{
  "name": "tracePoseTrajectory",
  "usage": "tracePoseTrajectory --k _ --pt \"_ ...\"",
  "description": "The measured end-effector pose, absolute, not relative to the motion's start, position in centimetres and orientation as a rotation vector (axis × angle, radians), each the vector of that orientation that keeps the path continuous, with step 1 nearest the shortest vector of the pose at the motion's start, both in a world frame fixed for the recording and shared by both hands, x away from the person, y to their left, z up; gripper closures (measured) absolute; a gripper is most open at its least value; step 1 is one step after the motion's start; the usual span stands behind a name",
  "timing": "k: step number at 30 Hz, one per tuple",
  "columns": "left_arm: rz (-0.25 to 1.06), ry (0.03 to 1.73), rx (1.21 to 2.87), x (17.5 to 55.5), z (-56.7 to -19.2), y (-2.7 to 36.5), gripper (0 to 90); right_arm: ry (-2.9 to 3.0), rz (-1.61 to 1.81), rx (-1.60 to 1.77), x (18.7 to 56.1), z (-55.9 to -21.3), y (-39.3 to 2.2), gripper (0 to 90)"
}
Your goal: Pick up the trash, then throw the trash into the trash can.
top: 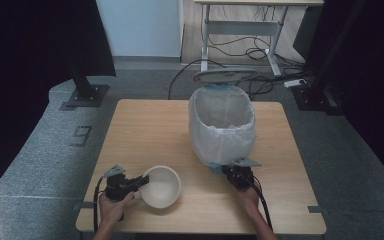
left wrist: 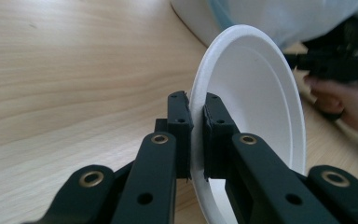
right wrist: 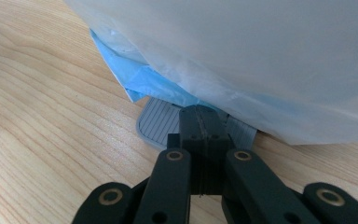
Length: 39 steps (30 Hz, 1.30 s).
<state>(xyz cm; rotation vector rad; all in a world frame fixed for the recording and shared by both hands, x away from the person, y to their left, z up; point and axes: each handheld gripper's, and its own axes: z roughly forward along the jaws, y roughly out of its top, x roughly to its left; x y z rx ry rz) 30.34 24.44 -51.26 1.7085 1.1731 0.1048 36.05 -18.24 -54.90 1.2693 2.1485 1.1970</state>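
A white bowl (top: 162, 187) sits near the table's front edge, left of centre. My left gripper (top: 142, 181) is shut on its left rim; in the left gripper view the two pads pinch the thin wall of the bowl (left wrist: 256, 93), which is tilted on edge, with my left gripper (left wrist: 196, 105) around it. A pedal bin (top: 222, 125) lined with a white bag stands at centre right, its lid (top: 225, 75) raised. My right gripper (top: 228, 169) is at the bin's foot. In the right gripper view my right gripper (right wrist: 199, 114) is shut with nothing held, its tips on the grey ribbed pedal (right wrist: 156, 123).
The wooden table (top: 145, 125) has bare room on its left and back. A blue liner (right wrist: 144, 74) hangs out under the white bag (right wrist: 261, 56). Beyond the table are a black stand (top: 85, 92), cables and a desk frame (top: 240, 30) on the floor.
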Motion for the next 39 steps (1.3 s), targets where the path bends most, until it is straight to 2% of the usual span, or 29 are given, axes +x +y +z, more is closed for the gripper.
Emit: tracePoseTrajectory --k 5,12,39 --pt "0.106 1.194 1.610 29.9 -51.0 26.8 84.0 2.148 1.196 1.267 36.0 -54.9 -18.2 89.4" --pt "0.120 1.208 1.563 29.7 -50.7 28.2 84.0 2.149 1.196 1.267 36.0 -54.9 -18.2 89.4" --pt "0.135 1.156 1.521 29.2 -49.3 28.3 84.0 2.149 1.191 1.261 36.0 -54.9 -18.2 89.4"
